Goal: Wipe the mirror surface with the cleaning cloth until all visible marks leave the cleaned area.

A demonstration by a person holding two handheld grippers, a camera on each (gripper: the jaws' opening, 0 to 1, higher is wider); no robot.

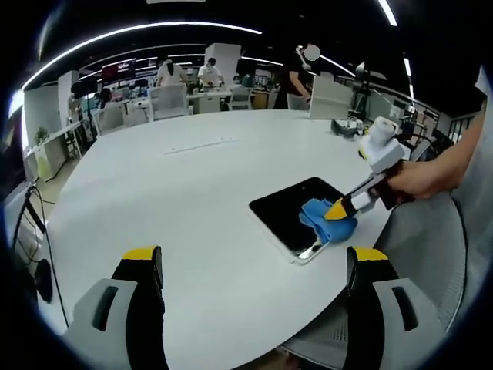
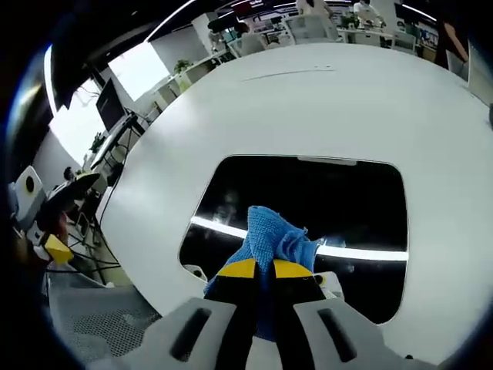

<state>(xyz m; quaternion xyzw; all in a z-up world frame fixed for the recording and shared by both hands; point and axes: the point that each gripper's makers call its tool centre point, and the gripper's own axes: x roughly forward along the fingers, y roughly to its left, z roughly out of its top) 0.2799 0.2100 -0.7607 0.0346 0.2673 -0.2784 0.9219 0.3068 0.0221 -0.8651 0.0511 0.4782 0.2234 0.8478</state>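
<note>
A blue cloth (image 2: 273, 240) is pinched in the closed right gripper (image 2: 258, 270) on the mirror (image 2: 339, 200); beyond the mirror, bare white table (image 1: 192, 177) is seen between the wide-open, empty left gripper (image 1: 254, 266).

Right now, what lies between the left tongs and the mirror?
Only bare white table. In the left gripper view, the open left tongs hover apart from the mirror, where the right tongs press the blue cloth.
</note>
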